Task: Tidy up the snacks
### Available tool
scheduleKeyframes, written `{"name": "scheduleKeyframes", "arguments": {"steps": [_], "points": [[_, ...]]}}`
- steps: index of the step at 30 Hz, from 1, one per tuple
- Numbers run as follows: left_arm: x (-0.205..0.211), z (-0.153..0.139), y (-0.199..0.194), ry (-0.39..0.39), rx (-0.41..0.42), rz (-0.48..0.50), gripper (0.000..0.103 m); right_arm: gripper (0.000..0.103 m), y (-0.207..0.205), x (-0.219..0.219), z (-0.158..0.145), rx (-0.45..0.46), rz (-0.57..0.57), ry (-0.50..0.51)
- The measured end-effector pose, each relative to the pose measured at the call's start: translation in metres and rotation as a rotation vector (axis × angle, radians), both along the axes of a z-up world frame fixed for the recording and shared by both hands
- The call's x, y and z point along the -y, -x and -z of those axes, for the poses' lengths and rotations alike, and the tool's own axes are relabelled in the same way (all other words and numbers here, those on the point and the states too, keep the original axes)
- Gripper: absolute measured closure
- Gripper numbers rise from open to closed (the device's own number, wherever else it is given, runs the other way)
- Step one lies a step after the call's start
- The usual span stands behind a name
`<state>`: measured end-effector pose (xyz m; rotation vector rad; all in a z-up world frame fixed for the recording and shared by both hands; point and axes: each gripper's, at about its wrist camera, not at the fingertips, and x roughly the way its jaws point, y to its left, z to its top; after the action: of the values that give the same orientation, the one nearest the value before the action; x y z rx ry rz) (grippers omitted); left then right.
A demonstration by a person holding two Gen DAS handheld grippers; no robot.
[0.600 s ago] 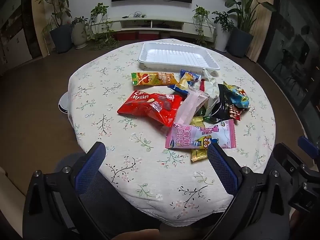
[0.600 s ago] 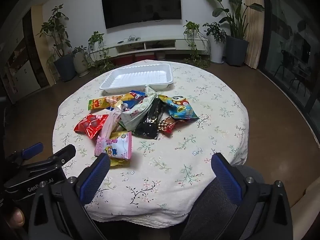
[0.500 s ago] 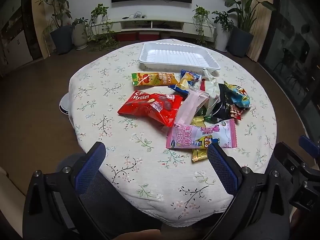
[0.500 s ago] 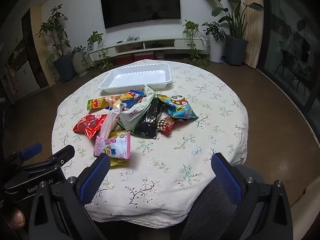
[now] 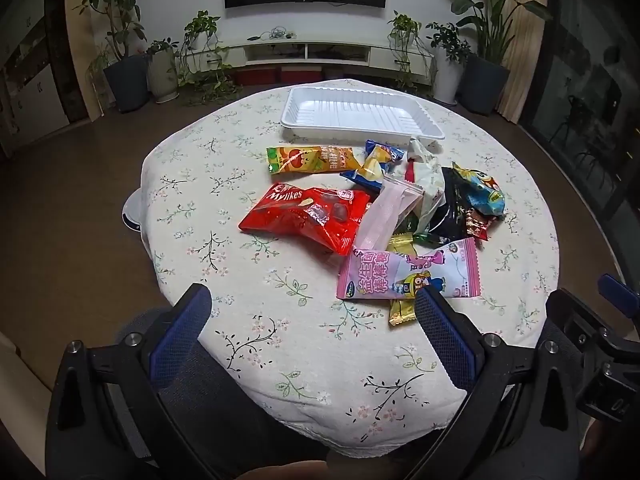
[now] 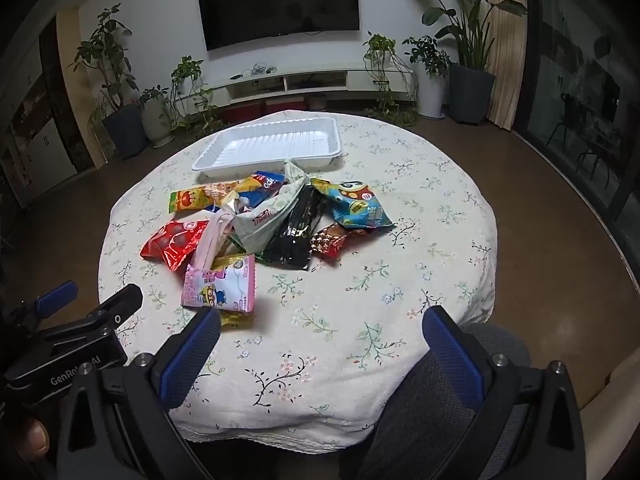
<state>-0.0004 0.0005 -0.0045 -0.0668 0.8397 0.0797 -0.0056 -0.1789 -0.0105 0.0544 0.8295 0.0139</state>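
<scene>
Both open grippers point(image 5: 312, 332) point(image 6: 320, 340) hover short of snack pile point(image 5: 376, 208).

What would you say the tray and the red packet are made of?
Tray: looks like thin moulded white plastic, matt, with ribbed floor and rolled rim. Red packet: seemingly glossy plastic film, shown by creases, bright glare and a clear window.

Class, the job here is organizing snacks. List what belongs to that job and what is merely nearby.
Belongs to the job:
white tray
red Mylikes bag
pink cartoon packet
black packet
blue cartoon bag

Merely nearby:
wall television
potted plants
floral tablecloth
</scene>
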Motion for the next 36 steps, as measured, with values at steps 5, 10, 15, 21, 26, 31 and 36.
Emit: {"name": "scheduleKeyframes", "arguments": {"steps": [5,10,15,21,26,31,36], "points": [[-0.0004,0.0006,-0.0006,-0.001,-0.002,0.001,0.0,0.0,-0.0008,-0.0011,0.0024,-0.008,-0.005,0.003],[0.0006,0.0002,-0.0005,-0.002,-0.002,0.001,0.0,0.0,-0.0014,-0.0029,0.0016,-0.016,-0.008,0.006],[-0.0001,0.0014,-0.0013,-0.002,-0.005,0.0,0.0,0.0,-0.0013,-0.0032,0.0021,-0.017,-0.006,0.006],[-0.0007,0.0024,-0.0017,-0.002,-0.005,0.0,0.0,0.0,-0.0017,-0.0044,0.0039,-0.024,-0.009,0.01],[-0.0007,0.0024,-0.0019,-0.001,-0.005,0.0,0.0,0.0,-0.0017,-0.0042,0.004,-0.024,-0.008,0.008],[-0.0004,0.0022,-0.002,-0.002,-0.006,0.0,0.0,0.0,-0.0018,-0.0041,0.0042,-0.024,-0.009,0.009],[-0.0002,0.0021,-0.0021,-0.002,-0.006,-0.001,0.0,0.0,-0.0016,-0.0044,0.0045,-0.025,-0.008,0.009]]}}
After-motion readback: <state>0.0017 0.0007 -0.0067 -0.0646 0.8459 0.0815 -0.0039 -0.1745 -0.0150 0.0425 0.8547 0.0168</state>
